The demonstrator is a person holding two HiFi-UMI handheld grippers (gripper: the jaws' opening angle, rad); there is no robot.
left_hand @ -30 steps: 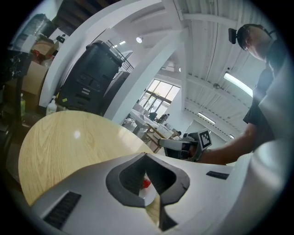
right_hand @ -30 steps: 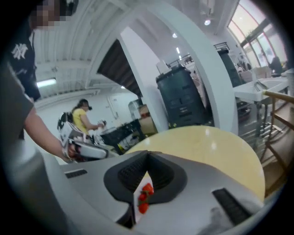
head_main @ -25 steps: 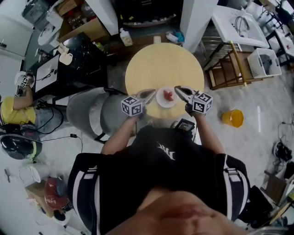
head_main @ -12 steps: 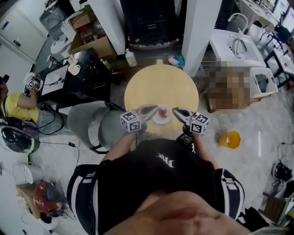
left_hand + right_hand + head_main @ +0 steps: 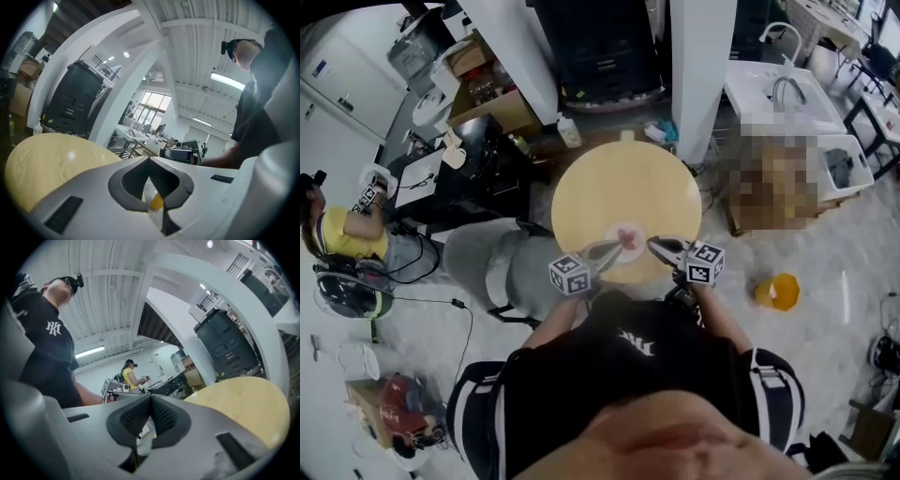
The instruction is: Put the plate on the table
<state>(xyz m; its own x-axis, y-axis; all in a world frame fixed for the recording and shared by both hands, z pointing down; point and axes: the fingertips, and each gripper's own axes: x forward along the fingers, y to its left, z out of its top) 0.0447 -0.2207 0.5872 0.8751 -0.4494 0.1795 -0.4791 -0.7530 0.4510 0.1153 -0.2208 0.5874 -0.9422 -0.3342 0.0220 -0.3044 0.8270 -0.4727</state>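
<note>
A small white plate [image 5: 626, 235] with pink food on it hangs over the near half of the round yellow table [image 5: 626, 192]. My left gripper [image 5: 611, 247] is shut on the plate's left rim and my right gripper [image 5: 655, 245] on its right rim. In the left gripper view the jaws [image 5: 150, 163] meet on a thin white sliver of the plate [image 5: 153, 200], with the table top [image 5: 47, 159] to the left. In the right gripper view the jaws [image 5: 151, 399] pinch the white rim [image 5: 143, 441], and the table [image 5: 234, 399] lies to the right.
A grey seat [image 5: 492, 262] stands left of the table and an orange bucket [image 5: 780, 291] sits on the floor to the right. Two white pillars and a black cabinet [image 5: 595, 47] stand behind the table. A person in yellow [image 5: 352, 234] is at far left.
Both grippers have carried the plate forward from the table's near edge to farther over the table top. Both grips have held.
</note>
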